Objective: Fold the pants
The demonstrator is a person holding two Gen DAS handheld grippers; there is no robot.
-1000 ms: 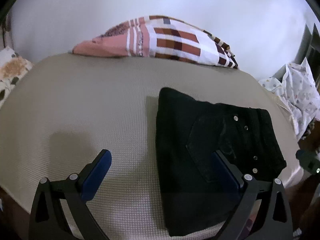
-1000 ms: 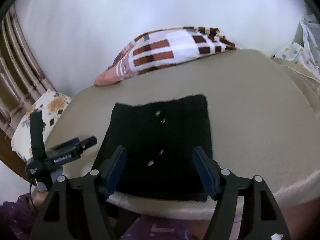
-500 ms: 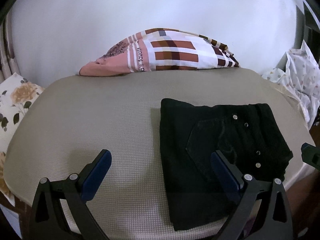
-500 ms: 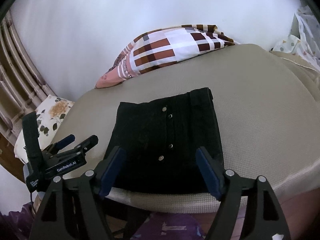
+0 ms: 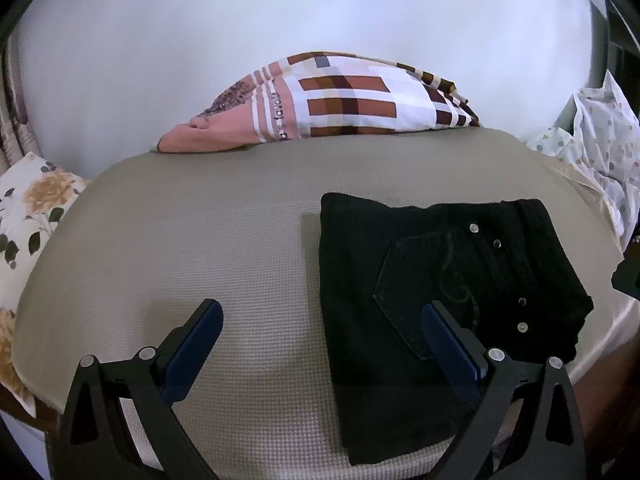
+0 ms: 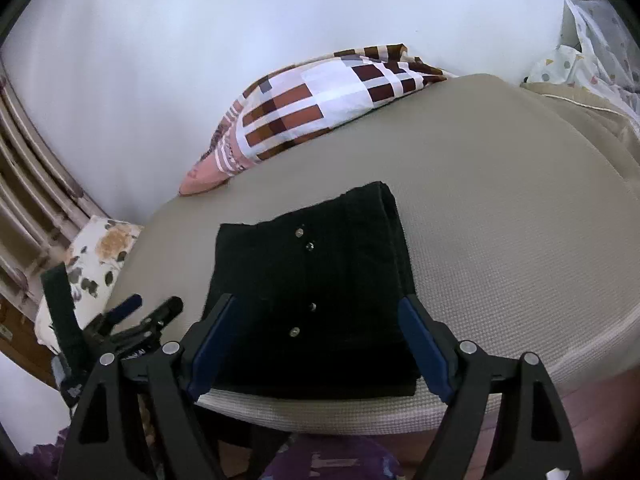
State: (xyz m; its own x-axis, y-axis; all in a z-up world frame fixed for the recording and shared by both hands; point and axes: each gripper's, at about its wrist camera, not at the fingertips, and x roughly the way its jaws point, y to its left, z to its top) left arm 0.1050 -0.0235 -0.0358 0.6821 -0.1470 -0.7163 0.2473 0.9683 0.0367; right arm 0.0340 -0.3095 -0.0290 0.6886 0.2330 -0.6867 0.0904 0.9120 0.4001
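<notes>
Pants (image 5: 420, 300) lie folded on the bed (image 5: 200, 240); both claws, left (image 5: 320, 320) and right (image 6: 320, 316), hover tilted downward, released.

Only one print can be partly read: dark letters along a pale stripe of the checked pillow (image 5: 320, 100), at twelve o'clock on the bed, seem to say "favola"; the rest is unclear.
</notes>
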